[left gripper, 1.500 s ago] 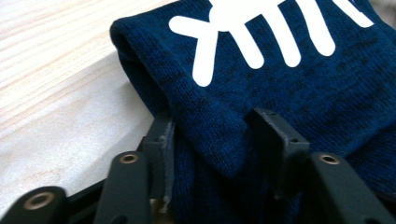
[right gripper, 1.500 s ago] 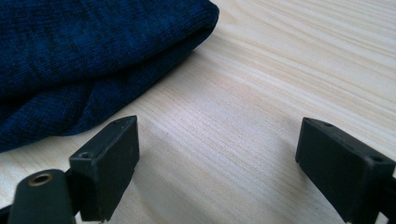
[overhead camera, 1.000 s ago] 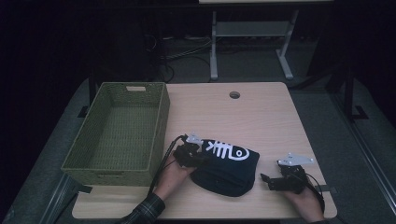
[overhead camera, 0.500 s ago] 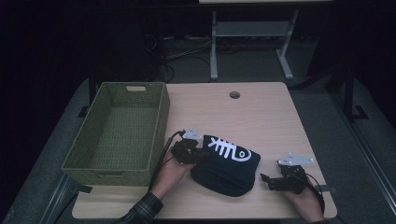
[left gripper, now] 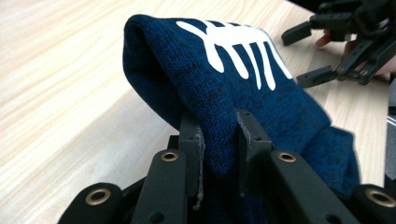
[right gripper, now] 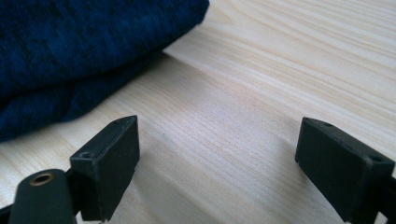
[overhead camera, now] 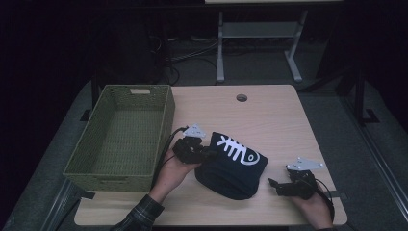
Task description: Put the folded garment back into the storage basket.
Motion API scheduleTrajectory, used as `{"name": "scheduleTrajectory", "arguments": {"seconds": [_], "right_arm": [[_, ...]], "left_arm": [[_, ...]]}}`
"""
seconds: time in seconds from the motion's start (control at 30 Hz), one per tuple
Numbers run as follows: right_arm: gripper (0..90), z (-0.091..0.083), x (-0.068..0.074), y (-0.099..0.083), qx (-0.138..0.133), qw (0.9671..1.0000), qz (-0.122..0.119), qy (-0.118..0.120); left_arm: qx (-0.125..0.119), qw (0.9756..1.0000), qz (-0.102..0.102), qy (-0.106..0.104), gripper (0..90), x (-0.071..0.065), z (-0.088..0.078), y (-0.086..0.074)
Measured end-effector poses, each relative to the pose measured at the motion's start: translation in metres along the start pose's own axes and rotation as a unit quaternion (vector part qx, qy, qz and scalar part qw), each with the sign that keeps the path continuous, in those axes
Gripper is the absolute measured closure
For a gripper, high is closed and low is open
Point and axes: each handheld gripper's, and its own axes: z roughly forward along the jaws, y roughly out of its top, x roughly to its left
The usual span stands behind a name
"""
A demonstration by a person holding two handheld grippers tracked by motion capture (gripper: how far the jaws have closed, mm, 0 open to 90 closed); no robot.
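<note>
Pinching a fold of the dark blue knit sweater (left gripper: 219,79), the left tool (overhead camera: 201,153) sits at the garment's left edge, a little left of centre in the high view. From the left gripper view the two black jaws stand close together with a ridge of the knit squeezed between them, so that tool is clenched on the cloth. The sweater lies bunched in the lower middle of the desk (overhead camera: 269,115), its white fish-bone print (overhead camera: 235,150) facing up, with the pinched corner lifted off the wood while the rest rests on the surface.

The right tool (overhead camera: 278,186) rests low at the lower right of the high view, just beside the sweater's right edge but apart from it. Its jaws stand wide apart over bare wood in the right gripper view, released and holding nothing.

The green woven basket (overhead camera: 120,134) stands at the left of the desk, close to the left hand.

My worry is the grip: only a narrow fold is caught, and the knit is thick and springy, so the weight of the hanging bulk could drag it out of the jaws. With just one corner held, the trailing part might also snag on the basket rim or drape over its wall.
</note>
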Motion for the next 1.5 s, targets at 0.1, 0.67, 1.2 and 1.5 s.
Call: {"name": "scheduleTrajectory", "arguments": {"seconds": [0.1, 0.67, 1.2, 1.5], "right_arm": [[13.3, 0.0, 0.0, 0.0, 0.0, 1.0, 0.001, 0.0], [13.0, 0.0, 0.0, 0.0, 0.0, 1.0, 0.001, 0.0], [13.0, 0.0, 0.0, 0.0, 0.0, 1.0, 0.002, 0.0], [12.9, 0.0, 0.0, 0.0, 0.0, 1.0, 0.002, 0.0]], "left_arm": [[-0.007, 1.0, -0.002, -0.006, 75.0, 0.001, -0.006, 0.004], [-0.062, 0.9981, 0.003, 0.0, 75.1, 0.013, -0.057, 0.018], [-0.071, 0.9971, -0.003, 0.028, 75.1, 0.029, -0.102, 0.019], [-0.081, 0.996, -0.008, 0.038, 75.1, 0.035, -0.132, 0.023]]}}
